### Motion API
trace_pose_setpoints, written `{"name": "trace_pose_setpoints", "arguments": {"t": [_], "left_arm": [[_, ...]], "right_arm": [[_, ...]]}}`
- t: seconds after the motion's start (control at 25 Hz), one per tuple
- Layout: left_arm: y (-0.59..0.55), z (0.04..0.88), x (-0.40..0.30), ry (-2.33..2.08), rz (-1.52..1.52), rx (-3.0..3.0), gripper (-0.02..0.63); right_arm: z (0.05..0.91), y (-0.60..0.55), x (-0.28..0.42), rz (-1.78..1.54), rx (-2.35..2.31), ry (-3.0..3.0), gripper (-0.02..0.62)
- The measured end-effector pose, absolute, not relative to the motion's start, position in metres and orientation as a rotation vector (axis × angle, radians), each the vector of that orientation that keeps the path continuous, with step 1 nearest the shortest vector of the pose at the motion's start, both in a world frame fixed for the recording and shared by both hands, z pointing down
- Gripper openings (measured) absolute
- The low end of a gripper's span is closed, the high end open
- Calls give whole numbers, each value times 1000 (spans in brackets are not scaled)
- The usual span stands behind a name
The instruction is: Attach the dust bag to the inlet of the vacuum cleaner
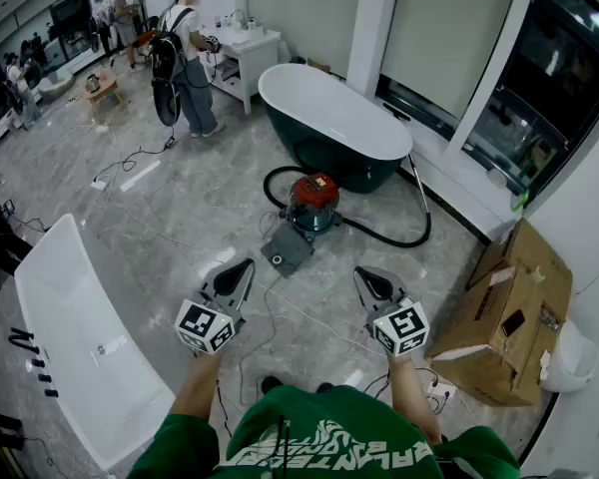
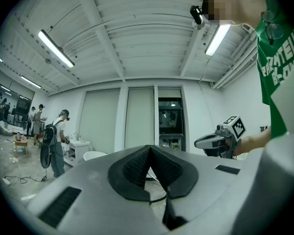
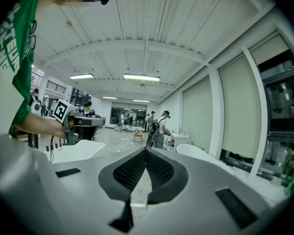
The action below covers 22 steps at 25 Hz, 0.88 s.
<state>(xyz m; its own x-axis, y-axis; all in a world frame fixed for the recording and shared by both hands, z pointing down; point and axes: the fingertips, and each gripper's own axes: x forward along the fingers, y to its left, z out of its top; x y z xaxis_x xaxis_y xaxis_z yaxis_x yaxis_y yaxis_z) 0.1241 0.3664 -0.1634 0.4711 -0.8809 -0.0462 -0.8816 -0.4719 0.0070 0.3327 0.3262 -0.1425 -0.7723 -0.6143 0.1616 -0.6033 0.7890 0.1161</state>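
Note:
The vacuum cleaner (image 1: 312, 203), red-topped with a dark drum, stands on the marble floor in front of me, its black hose (image 1: 399, 238) looped round it. A flat grey dust bag (image 1: 288, 250) with a round hole lies against its near side. My left gripper (image 1: 246, 265) and right gripper (image 1: 362, 272) hover side by side short of the bag, both raised and pointing forward. In the left gripper view the left gripper (image 2: 149, 147) has its jaws closed tip to tip on nothing. In the right gripper view the right gripper (image 3: 145, 150) is likewise shut and empty.
A dark green bathtub (image 1: 329, 118) stands behind the vacuum. A white bathtub (image 1: 80, 337) lies at my left, an open cardboard box (image 1: 504, 312) at my right. Thin cables (image 1: 280, 312) cross the floor near my feet. People (image 1: 185, 58) work at the back by a white vanity (image 1: 245, 48).

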Motion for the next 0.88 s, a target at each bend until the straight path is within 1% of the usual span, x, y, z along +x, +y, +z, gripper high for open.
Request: {"name": "trace_pose_setpoints", "arguments": {"t": [0.36,0.88], "left_arm": [[372,-156,126,1602,75,-2708,3],[376,-125,65,1587,90,-2775,3]], "right_arm": [[-140,329,334,-62,991,-2767,8],[-125,338,276,-16,1074,-2779,8]]}}
